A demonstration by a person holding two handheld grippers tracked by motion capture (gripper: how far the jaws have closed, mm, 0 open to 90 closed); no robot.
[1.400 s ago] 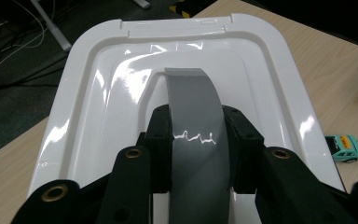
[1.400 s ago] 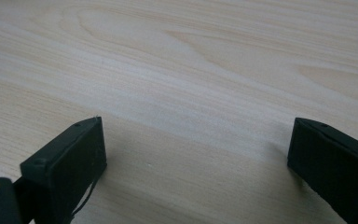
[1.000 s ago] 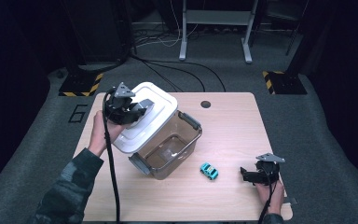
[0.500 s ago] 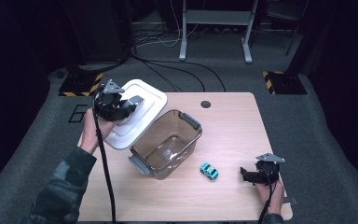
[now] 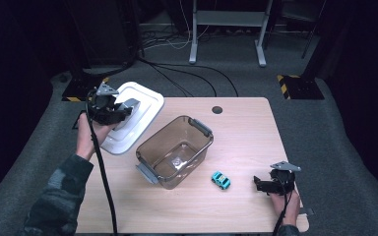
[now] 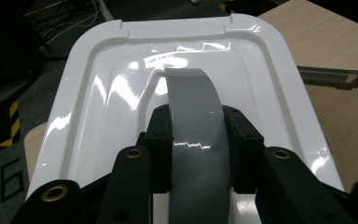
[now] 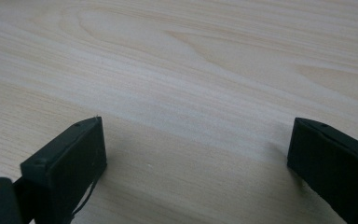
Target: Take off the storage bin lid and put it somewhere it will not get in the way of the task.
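My left gripper (image 5: 124,111) is shut on the grey handle (image 6: 195,121) of a white plastic lid (image 5: 135,115), holding it tilted over the table's far left corner. In the left gripper view the lid (image 6: 121,93) spreads out behind the black jaws, which clamp the handle from both sides. A clear brown bin (image 5: 174,150) with grey side latches stands uncovered near the table's middle. A small teal toy car (image 5: 220,180) lies just right of the bin. My right gripper (image 5: 257,184) rests low on the table at the front right, jaws wide apart over bare wood (image 7: 191,112).
The light wooden table (image 5: 246,132) has a round cable hole (image 5: 217,109) at its back edge. Cables, a metal stand and yellow-black striped floor marks lie on the dark floor beyond it. A black cable hangs from the left gripper across the front left.
The left gripper has carried the white lid off the bin and to the left, leaving the bin uncovered. The right gripper has not moved.
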